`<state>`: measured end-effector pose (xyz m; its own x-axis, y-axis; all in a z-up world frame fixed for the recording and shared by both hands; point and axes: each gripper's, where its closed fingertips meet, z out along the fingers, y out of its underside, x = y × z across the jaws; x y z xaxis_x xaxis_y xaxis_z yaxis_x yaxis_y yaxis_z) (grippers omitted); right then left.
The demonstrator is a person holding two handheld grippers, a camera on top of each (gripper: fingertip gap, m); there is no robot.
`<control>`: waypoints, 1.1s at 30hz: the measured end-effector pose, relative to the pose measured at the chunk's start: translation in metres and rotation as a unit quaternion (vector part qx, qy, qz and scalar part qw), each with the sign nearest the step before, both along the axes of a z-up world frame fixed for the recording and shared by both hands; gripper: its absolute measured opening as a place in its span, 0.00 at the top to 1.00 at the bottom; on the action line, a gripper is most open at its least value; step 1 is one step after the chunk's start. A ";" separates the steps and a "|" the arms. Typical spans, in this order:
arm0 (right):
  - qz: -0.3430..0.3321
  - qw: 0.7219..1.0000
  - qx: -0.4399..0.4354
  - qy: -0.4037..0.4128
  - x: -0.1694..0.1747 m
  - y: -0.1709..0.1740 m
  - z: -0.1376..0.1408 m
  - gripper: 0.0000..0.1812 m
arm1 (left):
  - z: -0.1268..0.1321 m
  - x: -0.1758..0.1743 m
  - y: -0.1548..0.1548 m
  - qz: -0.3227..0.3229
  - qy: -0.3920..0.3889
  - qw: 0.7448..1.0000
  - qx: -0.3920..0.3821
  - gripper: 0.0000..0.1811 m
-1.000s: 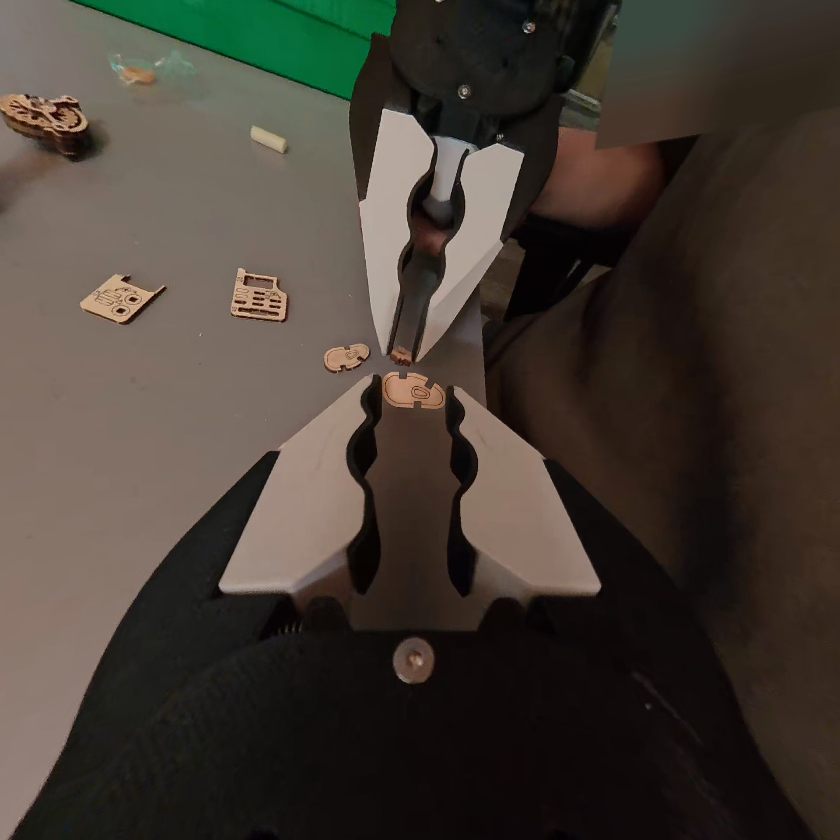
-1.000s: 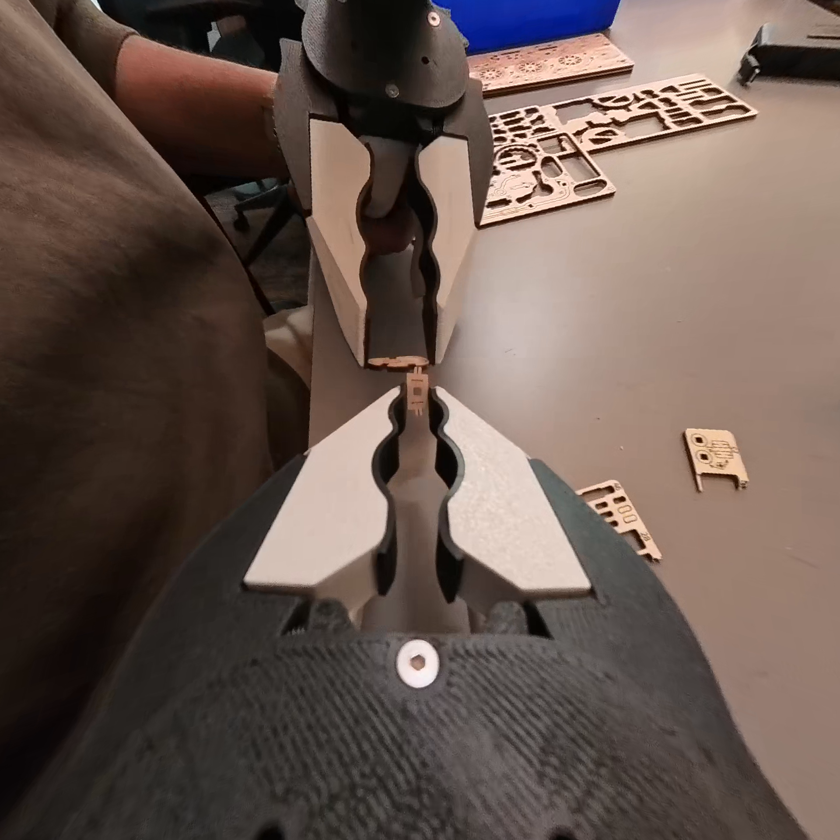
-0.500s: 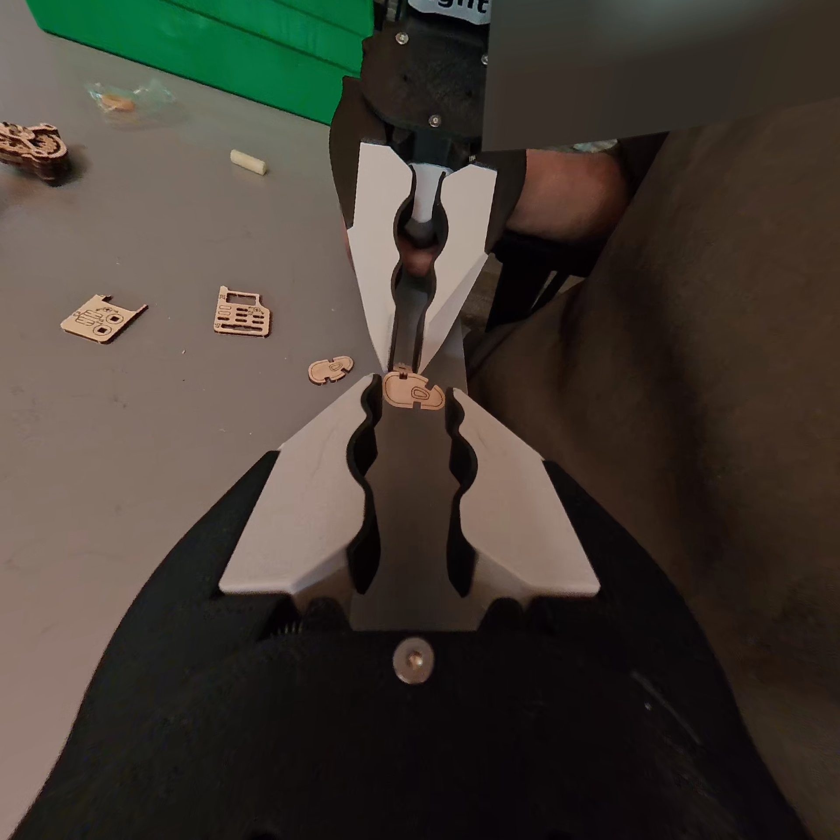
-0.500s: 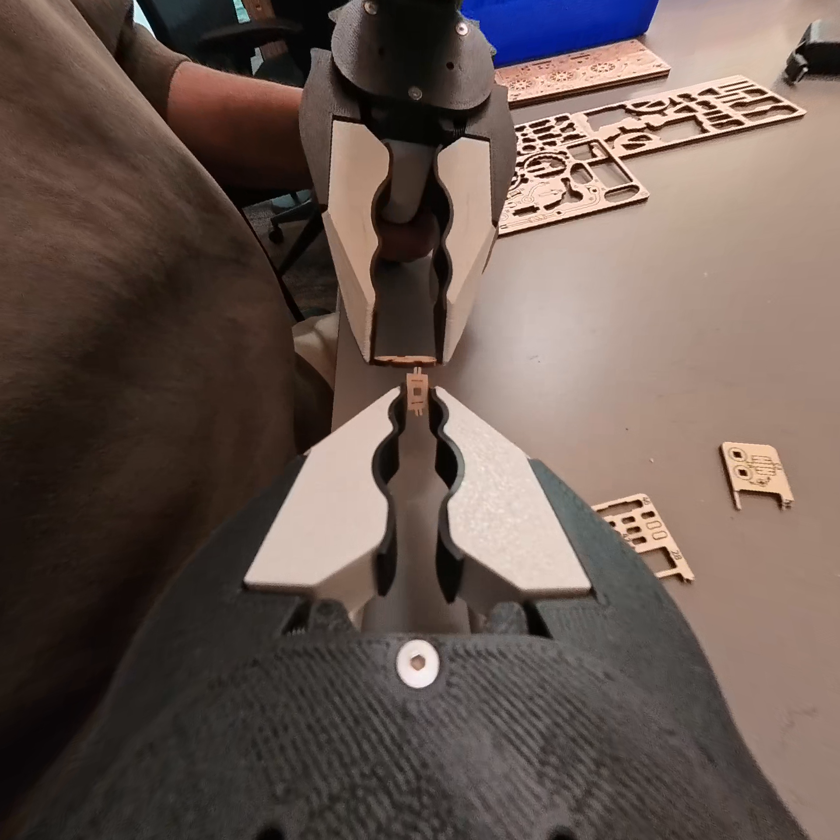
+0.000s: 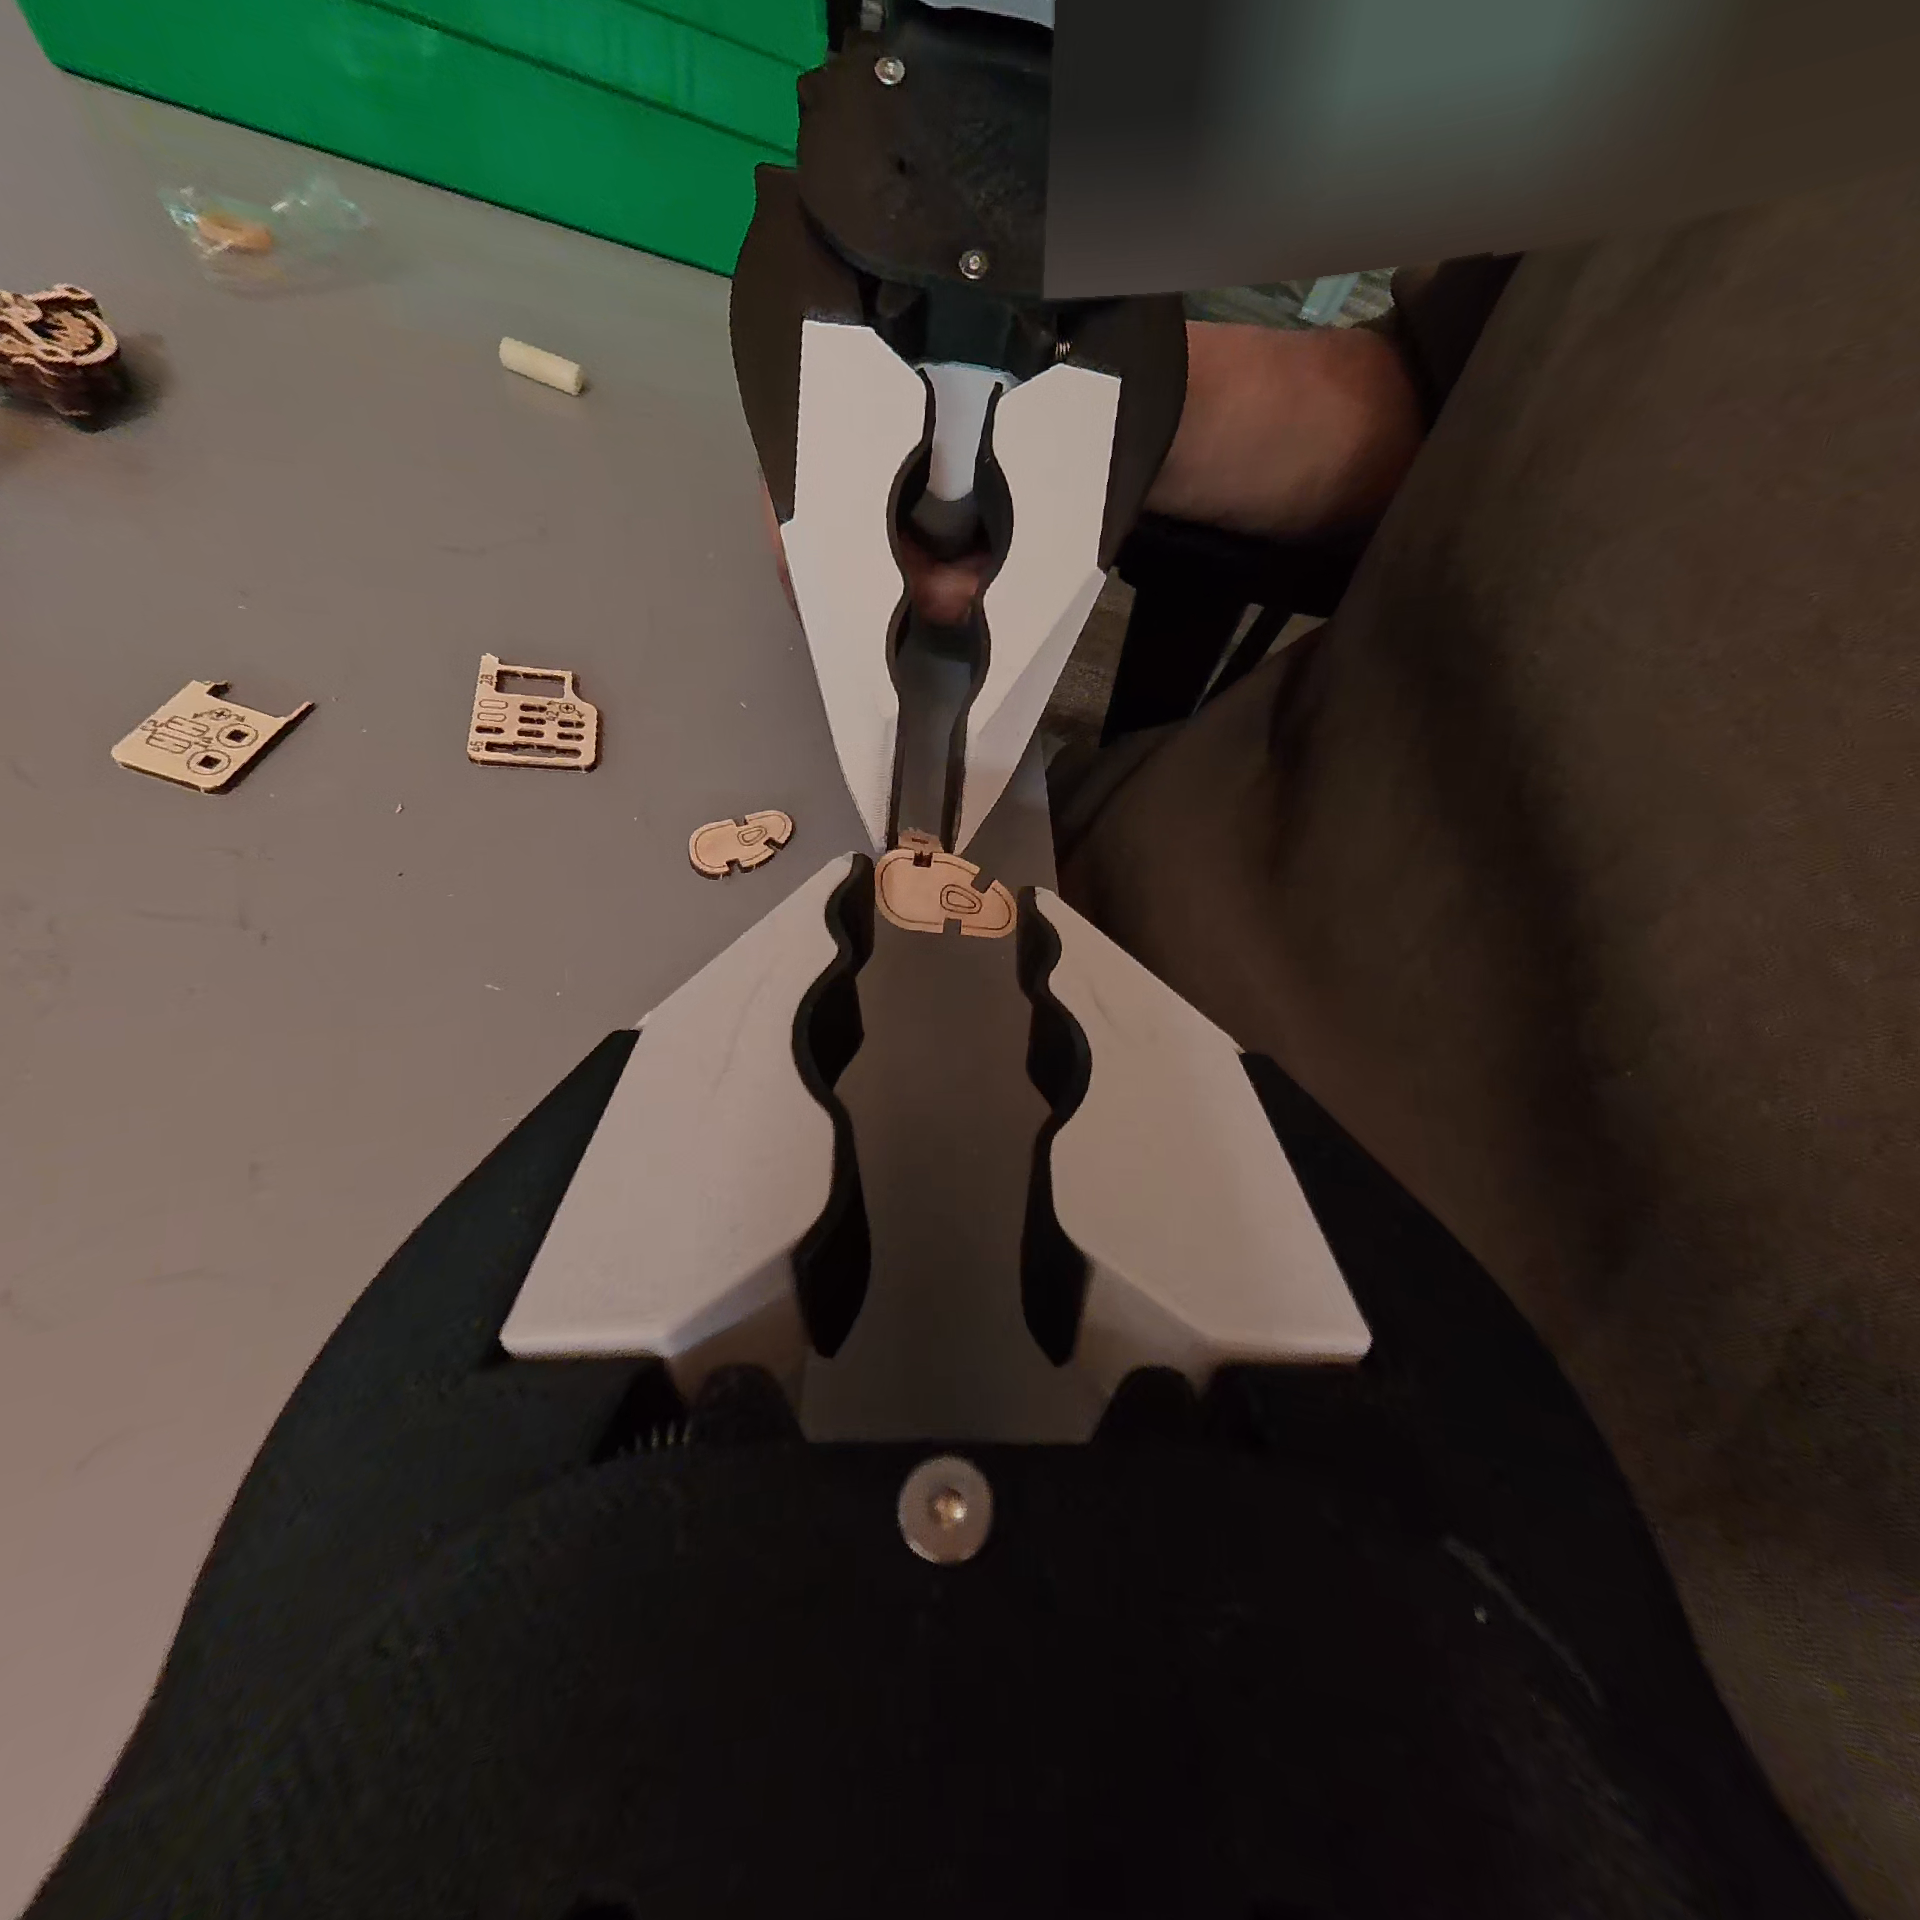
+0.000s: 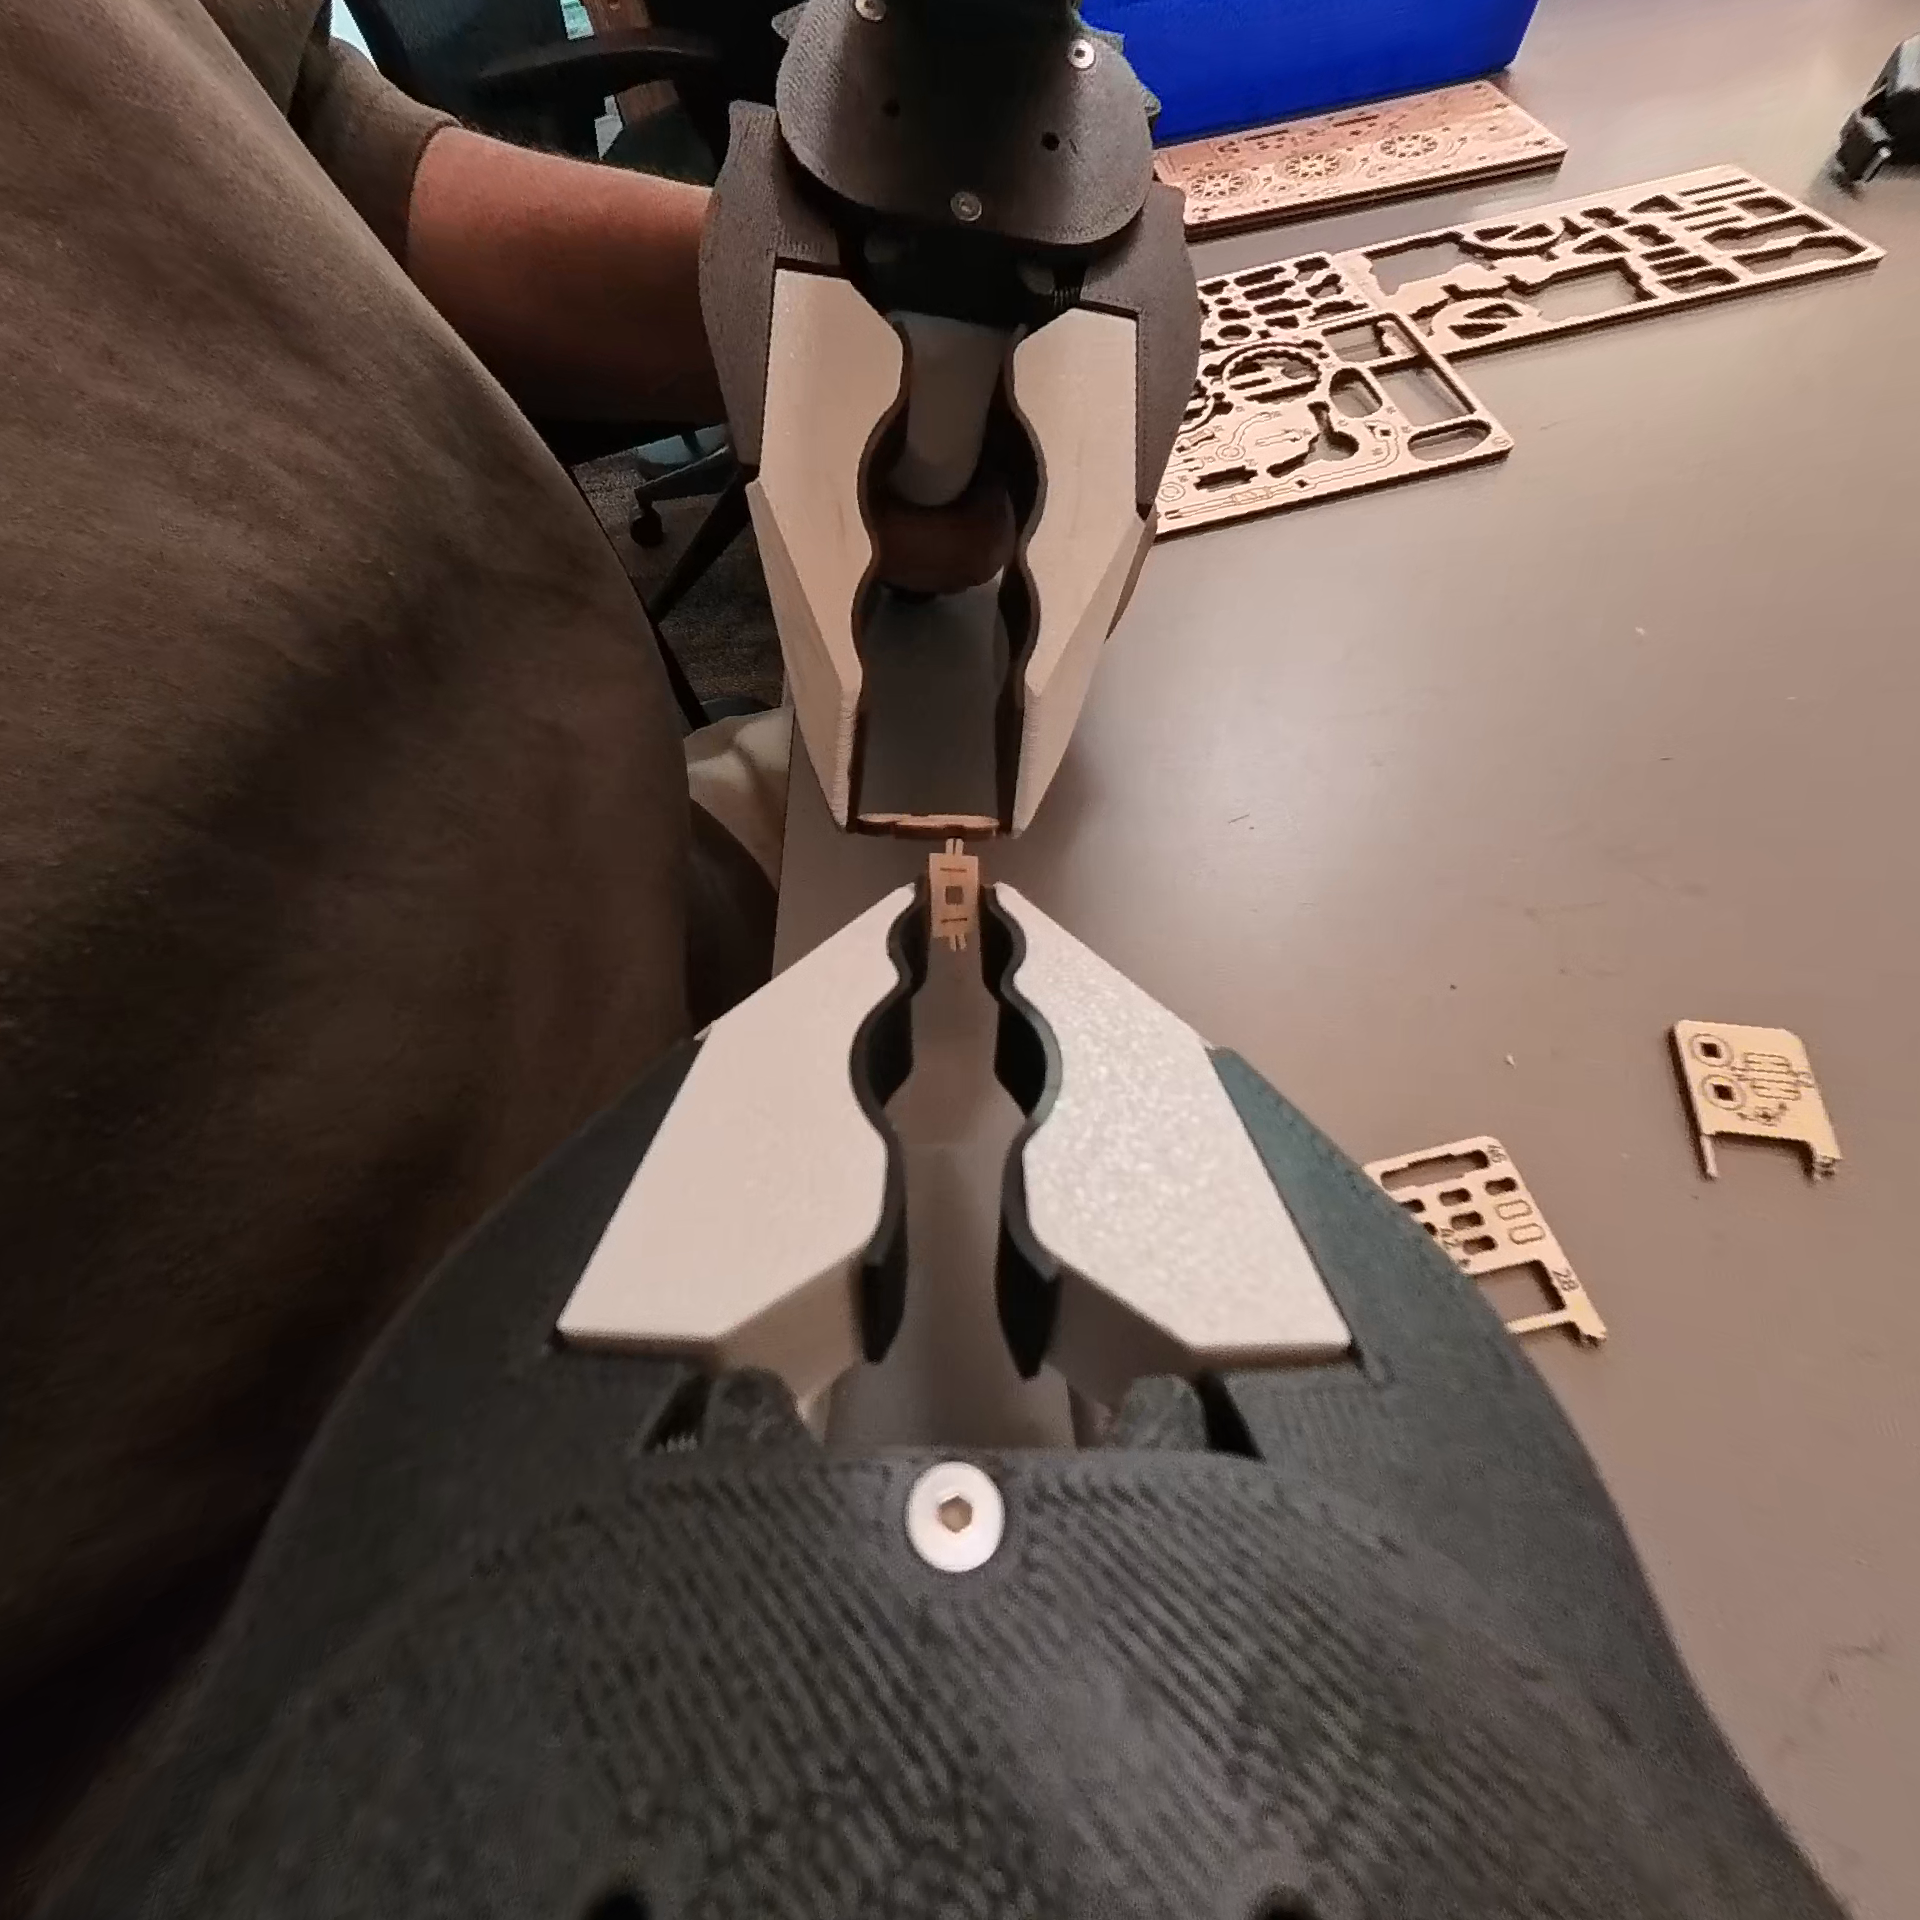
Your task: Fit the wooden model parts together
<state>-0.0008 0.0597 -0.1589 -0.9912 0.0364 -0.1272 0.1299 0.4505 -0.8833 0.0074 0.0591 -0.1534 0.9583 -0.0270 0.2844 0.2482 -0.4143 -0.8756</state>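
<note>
My left gripper [image 5: 943, 896] is shut on a flat oval wooden part [image 5: 941, 897], held level between its fingertips. My right gripper [image 6: 954, 902] is shut on a small narrow wooden connector [image 6: 955, 900] that stands upright. The two grippers face each other tip to tip above the table's near edge. In the left wrist view the right gripper [image 5: 923, 831] presses its connector [image 5: 918, 837] against the oval part's far edge at a small notch. In the right wrist view the left gripper [image 6: 928, 824] shows the oval part [image 6: 928, 827] edge-on, just above the connector's top tab.
Loose wooden parts lie on the grey table: a second oval piece [image 5: 739, 842], two slotted plates [image 5: 534, 715] [image 5: 206, 734], a built sub-assembly [image 5: 52, 343]. Punched-out sheets [image 6: 1340, 416] lie far right. A green bin [image 5: 436, 94], a blue bin [image 6: 1330, 52] and a person's torso [image 6: 260, 727] border the space. The grippers are tip to tip, or close to it. The built sub-assembly [image 5: 52, 343] is about 25 centimeters from both grippers' fingertips.
The right gripper has closed the gap to the left one. Its connector now touches the oval part's edge, where a second ago they were apart. The oval part has tilted slightly.
</note>
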 end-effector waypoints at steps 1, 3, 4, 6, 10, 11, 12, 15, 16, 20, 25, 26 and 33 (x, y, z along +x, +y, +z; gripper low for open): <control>0.000 1.000 0.000 0.001 0.000 0.000 0.000 0.96 | 0.000 0.000 0.000 0.000 -0.001 1.000 0.001 0.86; -0.002 1.000 -0.003 0.003 -0.001 0.000 0.001 0.96 | 0.001 -0.001 0.000 0.001 -0.007 1.000 0.005 0.86; -0.004 1.000 -0.004 0.005 -0.001 0.000 0.002 0.96 | 0.002 -0.001 0.000 0.003 -0.012 1.000 0.007 0.86; -0.010 1.000 -0.002 0.013 -0.004 0.001 0.002 0.96 | 0.003 -0.005 0.001 0.015 -0.025 1.000 0.007 0.86; -0.040 0.997 0.010 0.062 -0.015 0.002 0.002 0.96 | 0.004 -0.019 0.003 0.067 -0.085 0.994 0.007 0.86; -0.053 0.995 0.013 0.087 -0.020 0.003 0.003 0.96 | 0.004 -0.023 0.004 0.082 -0.112 0.990 0.009 0.86; -0.066 0.991 0.018 0.117 -0.025 0.005 0.004 0.96 | 0.006 -0.025 0.005 0.091 -0.142 0.985 0.017 0.86; -0.098 0.972 0.034 0.211 -0.037 0.008 0.009 0.96 | 0.018 -0.031 0.007 0.110 -0.233 0.964 0.065 0.86; -0.103 0.966 0.033 0.233 -0.038 0.008 0.011 0.96 | 0.021 -0.034 0.006 0.118 -0.252 0.957 0.078 0.86; -0.114 0.959 0.027 0.259 -0.040 0.005 0.016 0.96 | 0.019 -0.038 0.004 0.134 -0.247 0.956 0.078 0.86; -0.092 0.973 0.012 0.209 -0.033 0.004 0.014 0.96 | 0.017 -0.031 0.004 0.105 -0.214 0.969 0.068 0.86; -0.085 0.978 0.006 0.191 -0.031 0.004 0.014 0.96 | 0.015 -0.029 0.004 0.100 -0.201 0.972 0.061 0.86; -0.048 0.993 -0.024 0.102 -0.018 0.003 0.015 0.96 | 0.016 -0.017 0.004 0.064 -0.153 0.985 0.053 0.86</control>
